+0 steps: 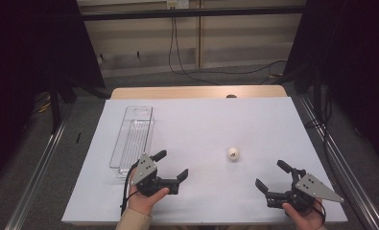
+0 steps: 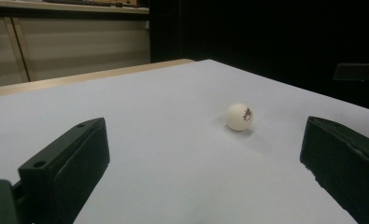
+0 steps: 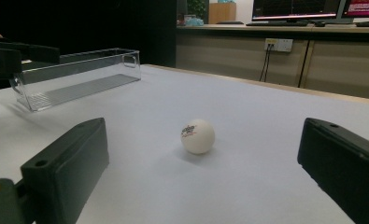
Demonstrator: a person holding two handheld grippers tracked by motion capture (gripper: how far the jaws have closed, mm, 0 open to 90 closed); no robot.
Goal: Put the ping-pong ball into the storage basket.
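A small white ball [image 1: 233, 154] with a printed mark rests on the white table surface [image 1: 201, 124], right of centre. It lies ahead of both pairs of jaws, as the ball [image 2: 239, 116] in the left gripper view and the ball [image 3: 197, 136] in the right gripper view. My left gripper [image 1: 171, 166] is open at the front left, empty, some way left of the ball. Held at the front right, my right gripper [image 1: 272, 176] is also open and empty, just right of and nearer than the ball.
A clear plastic bin [image 1: 133, 137] lies lengthwise on the left part of the table, just beyond my left gripper; the same bin [image 3: 74, 77] is empty. Table edges drop to the floor on both sides. Cables hang at the back wall.
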